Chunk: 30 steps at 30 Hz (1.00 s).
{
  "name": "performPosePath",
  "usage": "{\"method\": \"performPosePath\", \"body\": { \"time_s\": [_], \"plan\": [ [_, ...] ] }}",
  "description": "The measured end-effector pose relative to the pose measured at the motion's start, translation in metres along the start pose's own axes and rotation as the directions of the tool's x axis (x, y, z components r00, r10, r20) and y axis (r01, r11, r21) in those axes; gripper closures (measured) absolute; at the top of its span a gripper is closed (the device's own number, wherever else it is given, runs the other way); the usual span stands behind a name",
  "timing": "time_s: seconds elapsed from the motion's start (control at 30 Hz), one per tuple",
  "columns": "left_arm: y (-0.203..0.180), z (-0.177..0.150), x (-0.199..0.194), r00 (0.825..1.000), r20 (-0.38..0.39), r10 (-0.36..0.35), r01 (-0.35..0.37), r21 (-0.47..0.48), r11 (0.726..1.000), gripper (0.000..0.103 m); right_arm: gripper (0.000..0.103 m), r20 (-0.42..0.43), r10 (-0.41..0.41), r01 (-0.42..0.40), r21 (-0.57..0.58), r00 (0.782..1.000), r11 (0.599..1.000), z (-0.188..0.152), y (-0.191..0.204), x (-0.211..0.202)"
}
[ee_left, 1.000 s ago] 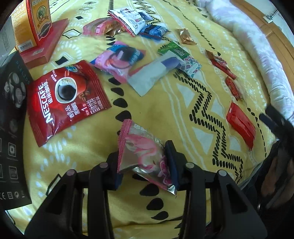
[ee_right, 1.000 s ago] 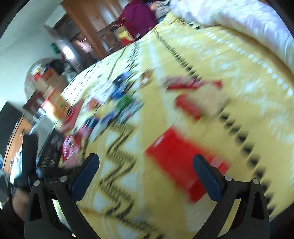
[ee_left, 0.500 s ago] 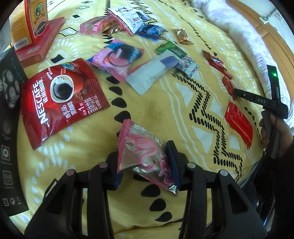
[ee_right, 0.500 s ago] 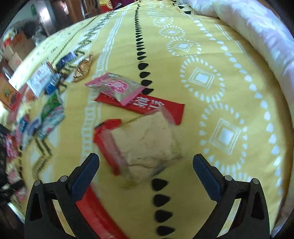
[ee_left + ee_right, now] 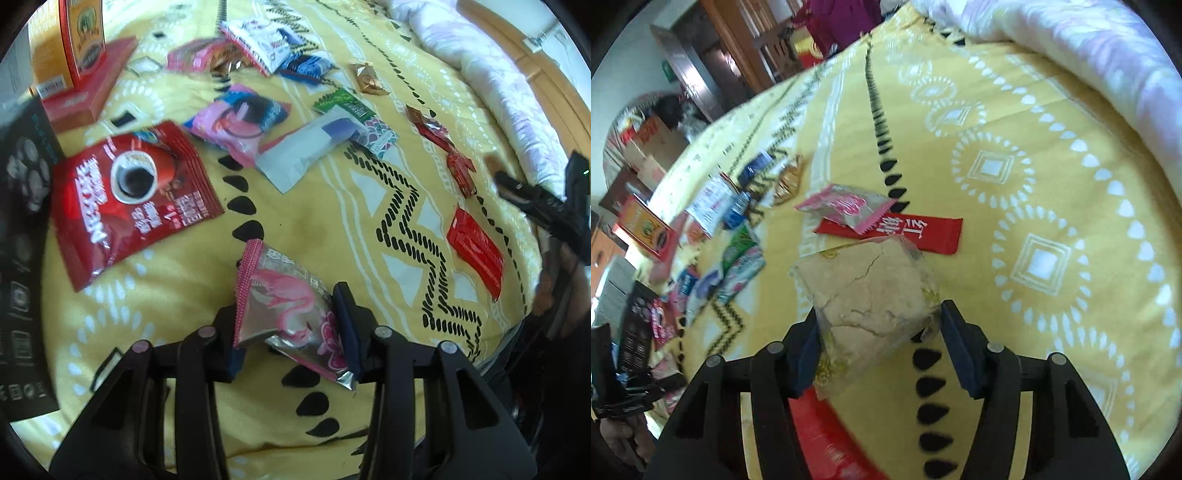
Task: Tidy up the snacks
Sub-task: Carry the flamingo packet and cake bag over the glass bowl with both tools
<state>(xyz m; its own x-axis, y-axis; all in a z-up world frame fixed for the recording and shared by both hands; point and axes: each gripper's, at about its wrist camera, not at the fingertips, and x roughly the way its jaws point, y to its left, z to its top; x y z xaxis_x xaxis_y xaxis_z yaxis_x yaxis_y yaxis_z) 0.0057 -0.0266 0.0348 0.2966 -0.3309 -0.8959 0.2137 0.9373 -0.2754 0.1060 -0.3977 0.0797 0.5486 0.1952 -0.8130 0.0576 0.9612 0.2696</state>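
Left wrist view: the left gripper (image 5: 290,332) pinches a silver foil snack packet with a pink flamingo print (image 5: 286,308) between its dark pads, lifted over the yellow patterned bedspread (image 5: 314,214); ahead to its left lies a large red Nescafé coffee sachet (image 5: 133,197), and ahead to its right a flat red wrapper (image 5: 476,249). Right wrist view: the right gripper (image 5: 877,341) is closed on a clear-wrapped, cracked beige pastry (image 5: 871,291), with a pink crimped packet (image 5: 846,208) and a long red sachet with white characters (image 5: 908,232) just beyond its fingertips.
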Motion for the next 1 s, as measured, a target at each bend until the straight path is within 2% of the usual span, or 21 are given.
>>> {"method": "performPosePath", "body": {
  "time_s": [0.2, 0.3, 0.47, 0.6, 0.73, 1.0],
  "plan": [
    [-0.012, -0.005, -0.037, 0.989, 0.145, 0.011, -0.022, 0.075, 0.997, 0.064, 0.040, 0.124, 0.061, -0.063, 0.010, 0.990, 0.998, -0.007, 0.038, -0.043],
    [-0.015, -0.002, -0.056, 0.979, 0.202, 0.015, -0.037, 0.102, 0.994, 0.065, 0.041, 0.141, 0.094, -0.096, 0.008, 0.985, 0.995, -0.018, 0.057, -0.047],
    [-0.013, 0.004, -0.080, 0.965, 0.262, 0.015, -0.045, 0.109, 0.993, 0.066, 0.041, 0.122, 0.130, -0.130, -0.008, 0.984, 0.992, -0.033, 0.090, -0.043],
    [-0.005, 0.008, -0.104, 0.953, 0.301, 0.018, -0.045, 0.085, 0.995, 0.068, 0.041, 0.116, 0.154, -0.147, -0.061, 0.981, 0.987, -0.033, 0.119, -0.048],
    [0.012, 0.010, -0.130, 0.938, 0.345, 0.039, -0.057, 0.043, 0.997, 0.072, 0.041, 0.129, 0.202, -0.185, -0.134, 0.971, 0.974, -0.025, 0.165, -0.060],
    [0.078, 0.009, -0.191, 0.883, 0.453, 0.125, -0.103, -0.072, 0.992, 0.082, 0.041, 0.136, 0.336, -0.289, -0.282, 0.932, 0.915, -0.010, 0.281, -0.073]
  ]
}}
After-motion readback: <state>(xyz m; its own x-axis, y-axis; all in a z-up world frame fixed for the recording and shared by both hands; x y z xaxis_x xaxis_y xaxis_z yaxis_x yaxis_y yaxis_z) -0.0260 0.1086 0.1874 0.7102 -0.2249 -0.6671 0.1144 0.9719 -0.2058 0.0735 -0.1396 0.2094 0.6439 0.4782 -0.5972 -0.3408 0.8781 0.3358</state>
